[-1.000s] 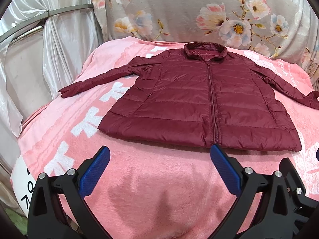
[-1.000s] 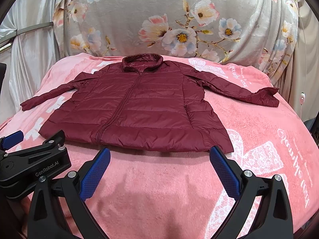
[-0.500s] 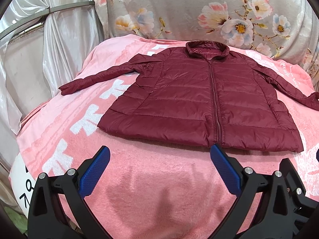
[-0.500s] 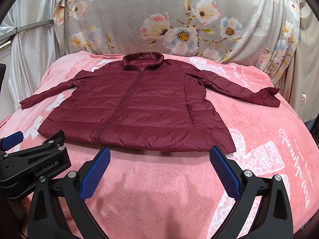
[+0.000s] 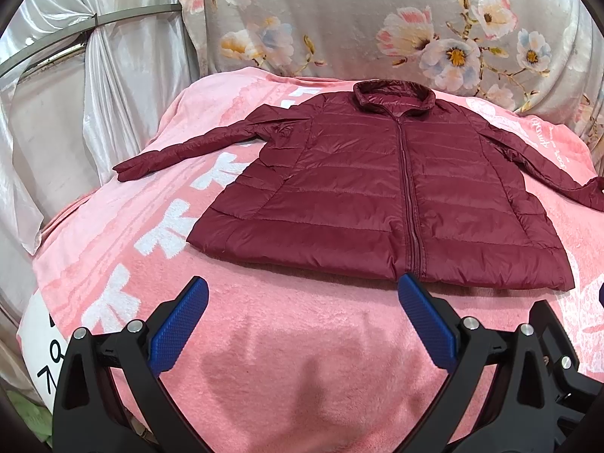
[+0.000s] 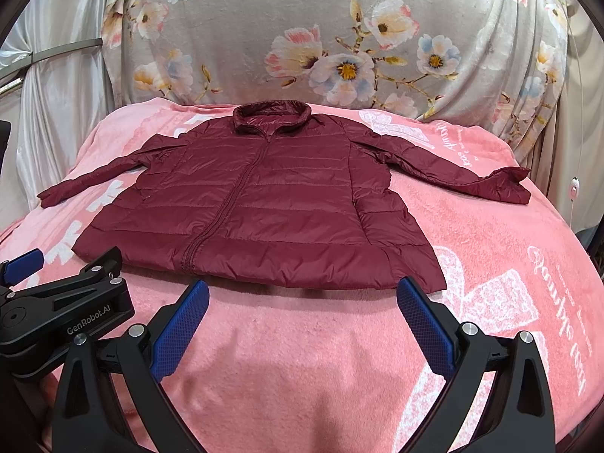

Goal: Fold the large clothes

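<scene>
A dark red quilted jacket [image 5: 377,196] lies flat and zipped, front up, on a pink blanket [image 5: 302,358], collar away from me, both sleeves spread out to the sides. It also shows in the right wrist view [image 6: 264,204]. My left gripper [image 5: 302,302] is open and empty, just short of the hem near the zip. My right gripper [image 6: 302,302] is open and empty, just short of the hem's right half. The left gripper's body [image 6: 56,313] shows at the left of the right wrist view.
A grey floral cloth [image 6: 339,37] hangs behind the blanket. White curtains [image 5: 94,87] with a metal rail [image 5: 87,24] stand at the left. The blanket [image 6: 528,283] drops off at the left and right edges.
Both grippers have edged slightly forward and up; the jacket sits a little lower and larger in view. The jacket itself has not moved.
</scene>
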### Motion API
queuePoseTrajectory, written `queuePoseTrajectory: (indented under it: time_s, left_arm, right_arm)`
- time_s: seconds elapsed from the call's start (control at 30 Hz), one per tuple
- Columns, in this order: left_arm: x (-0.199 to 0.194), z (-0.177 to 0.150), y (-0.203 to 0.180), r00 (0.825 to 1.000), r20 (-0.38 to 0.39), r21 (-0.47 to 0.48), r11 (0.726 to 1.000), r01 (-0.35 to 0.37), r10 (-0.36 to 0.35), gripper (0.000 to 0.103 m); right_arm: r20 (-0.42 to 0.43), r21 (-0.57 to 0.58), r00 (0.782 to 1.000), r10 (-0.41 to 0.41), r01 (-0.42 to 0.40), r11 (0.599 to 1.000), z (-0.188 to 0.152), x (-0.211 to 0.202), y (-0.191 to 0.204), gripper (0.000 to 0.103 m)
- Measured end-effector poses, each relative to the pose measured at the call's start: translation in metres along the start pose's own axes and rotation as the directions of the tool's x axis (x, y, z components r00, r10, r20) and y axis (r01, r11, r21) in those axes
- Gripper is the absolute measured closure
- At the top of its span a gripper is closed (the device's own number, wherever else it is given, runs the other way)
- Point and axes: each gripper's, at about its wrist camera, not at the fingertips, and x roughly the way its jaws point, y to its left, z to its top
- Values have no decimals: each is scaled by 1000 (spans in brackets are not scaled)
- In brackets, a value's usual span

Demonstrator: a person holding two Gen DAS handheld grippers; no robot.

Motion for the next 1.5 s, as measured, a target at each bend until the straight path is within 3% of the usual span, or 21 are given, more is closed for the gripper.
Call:
queuePoseTrajectory:
  time_s: [1.5]
  left_arm:
    - [-2, 2, 9, 1000, 16, -11, 1000, -6, 6, 5]
  right_arm:
    - [5, -5, 1000, 10, -10, 1000, 2, 4, 5, 5]
